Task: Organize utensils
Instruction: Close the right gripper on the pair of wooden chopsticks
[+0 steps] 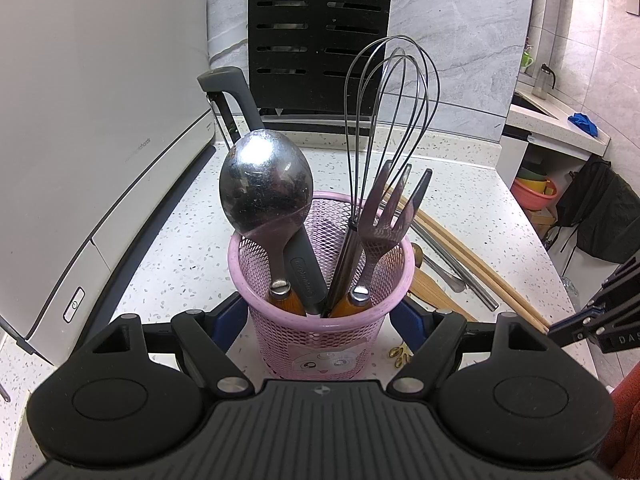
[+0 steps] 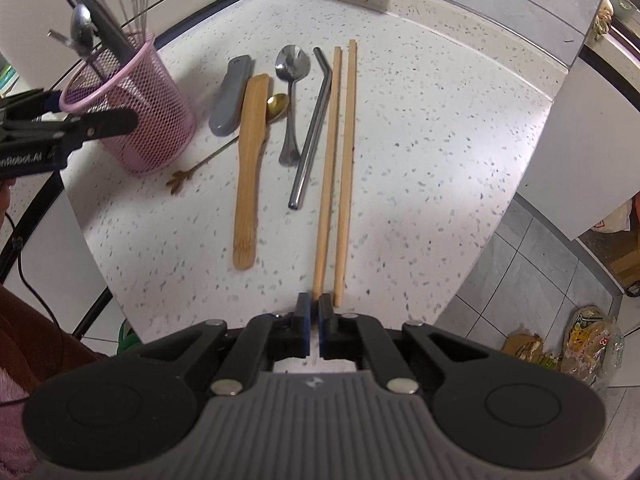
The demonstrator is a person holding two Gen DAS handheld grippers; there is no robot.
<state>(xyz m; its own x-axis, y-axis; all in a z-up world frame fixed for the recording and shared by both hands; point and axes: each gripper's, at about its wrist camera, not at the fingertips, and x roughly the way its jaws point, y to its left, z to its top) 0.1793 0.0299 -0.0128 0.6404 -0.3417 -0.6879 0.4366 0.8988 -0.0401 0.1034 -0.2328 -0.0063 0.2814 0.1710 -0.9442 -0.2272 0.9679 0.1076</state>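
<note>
Two pale wooden chopsticks, long, slim, parallel on counter.

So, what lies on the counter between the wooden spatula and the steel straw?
A steel spoon, bowl away from the camera, and a small gold spoon's bowl peeking from behind the spatula; right wrist view, straw beyond.

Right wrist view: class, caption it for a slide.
Right gripper shut on the left chopstick's near end; spatula, spoon, straw await.

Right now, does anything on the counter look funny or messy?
Mostly tidy. One small gold spoon lies crooked, slanting under the wooden spatula, while the other utensils lie roughly side by side.
</note>
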